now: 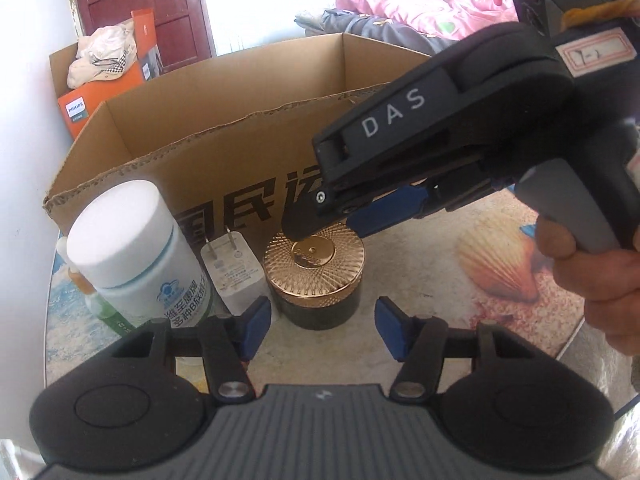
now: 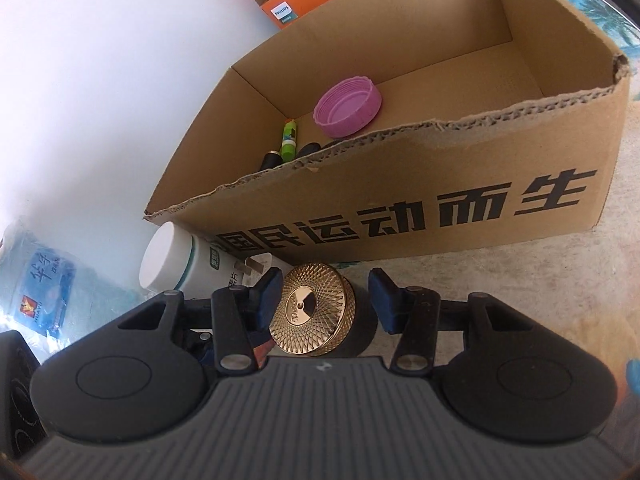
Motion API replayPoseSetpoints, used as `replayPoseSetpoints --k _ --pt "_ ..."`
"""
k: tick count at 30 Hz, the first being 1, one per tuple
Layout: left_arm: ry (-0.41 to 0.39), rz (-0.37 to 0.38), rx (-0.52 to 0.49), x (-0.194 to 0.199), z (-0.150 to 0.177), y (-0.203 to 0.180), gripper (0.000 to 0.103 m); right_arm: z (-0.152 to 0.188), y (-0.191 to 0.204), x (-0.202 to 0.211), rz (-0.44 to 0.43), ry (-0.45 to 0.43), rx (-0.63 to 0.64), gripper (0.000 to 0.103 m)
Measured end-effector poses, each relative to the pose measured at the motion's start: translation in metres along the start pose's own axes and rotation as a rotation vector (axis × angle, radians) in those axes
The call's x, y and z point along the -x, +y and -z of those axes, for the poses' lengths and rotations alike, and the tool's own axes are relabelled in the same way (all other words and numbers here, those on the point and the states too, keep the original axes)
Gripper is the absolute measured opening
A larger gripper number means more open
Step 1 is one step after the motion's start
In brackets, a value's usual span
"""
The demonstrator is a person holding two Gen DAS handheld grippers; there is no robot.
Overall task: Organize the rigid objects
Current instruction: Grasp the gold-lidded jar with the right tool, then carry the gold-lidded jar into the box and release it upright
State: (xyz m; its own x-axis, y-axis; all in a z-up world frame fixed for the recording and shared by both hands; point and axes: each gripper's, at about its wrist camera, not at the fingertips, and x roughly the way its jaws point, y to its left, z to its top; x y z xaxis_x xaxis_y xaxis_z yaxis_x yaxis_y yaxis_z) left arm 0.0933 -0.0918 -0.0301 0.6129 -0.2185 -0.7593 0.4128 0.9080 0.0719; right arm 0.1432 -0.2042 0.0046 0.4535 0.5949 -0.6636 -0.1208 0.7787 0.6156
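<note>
I'm seeing both hand-held grippers at the gold-lidded jar (image 1: 316, 280), which is standing upright on the worktop (image 1: 460, 320) just in front of the cardboard box (image 1: 224, 148).

Left hand-held gripper (image 1: 320, 330): jaws partly open, blue pads (image 1: 390, 330) flanking the jar's near side with a gap on both sides, gripping nothing.

Right hand-held gripper (image 2: 326, 304): jaws partly open, sitting around the gold lid (image 2: 312, 314). The left pad (image 2: 266, 300) is looking close to or against the lid's edge, I cannot tell which; the right pad (image 2: 386, 306) is standing clear with a gap. In the left wrist view this same hand-held gripper (image 1: 340, 220) is coming in from the upper right, one black fingertip over the lid top, contact uncertain; a hand (image 1: 592, 272) is wrapping its grey handle.

A white vitamin bottle (image 1: 132, 248) and a white plug adapter (image 1: 236, 276) are standing left of the jar, adapter just beside it.

Only the right wrist view is showing inside the box: a pink lid (image 2: 348, 106), a green tube (image 2: 289, 140) and dark small items at the left corner. It's also showing a blue packet (image 2: 44, 284) at far left.

Only the left wrist view is showing the shell print on the worktop (image 1: 500, 264), pink bedding (image 1: 420, 8) behind and a red door (image 1: 152, 12). An orange Philips box (image 1: 80, 108) is appearing in both.
</note>
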Motion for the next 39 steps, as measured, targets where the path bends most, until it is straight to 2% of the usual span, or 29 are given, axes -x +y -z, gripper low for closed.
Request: replayPoseSetpoints --k 2,10,20,27,36,39 --pt "0.005 0.021 0.017 -0.004 -0.001 0.003 0.052 0.000 0.000 -0.003 -0.014 0.018 -0.015 0.047" --pt "-0.015 0.041 -0.045 0.001 0.002 -0.005 0.051 0.008 0.003 0.008 0.026 0.037 -0.011 0.046" --pt "-0.024 0.152 -0.107 0.015 0.012 -0.031 0.052 0.036 -0.016 0.049 0.053 0.024 -0.083 0.046" --pt "-0.028 0.127 -0.136 0.011 0.006 -0.039 0.060 0.042 -0.031 0.065 0.034 -0.024 -0.140 0.045" --pt "-0.004 0.116 -0.120 -0.001 -0.001 -0.043 0.057 0.043 -0.034 0.056 0.010 -0.008 -0.149 0.045" --pt "-0.007 0.113 -0.116 -0.001 -0.001 -0.042 0.057 0.046 -0.034 0.051 0.012 0.007 -0.155 0.042"
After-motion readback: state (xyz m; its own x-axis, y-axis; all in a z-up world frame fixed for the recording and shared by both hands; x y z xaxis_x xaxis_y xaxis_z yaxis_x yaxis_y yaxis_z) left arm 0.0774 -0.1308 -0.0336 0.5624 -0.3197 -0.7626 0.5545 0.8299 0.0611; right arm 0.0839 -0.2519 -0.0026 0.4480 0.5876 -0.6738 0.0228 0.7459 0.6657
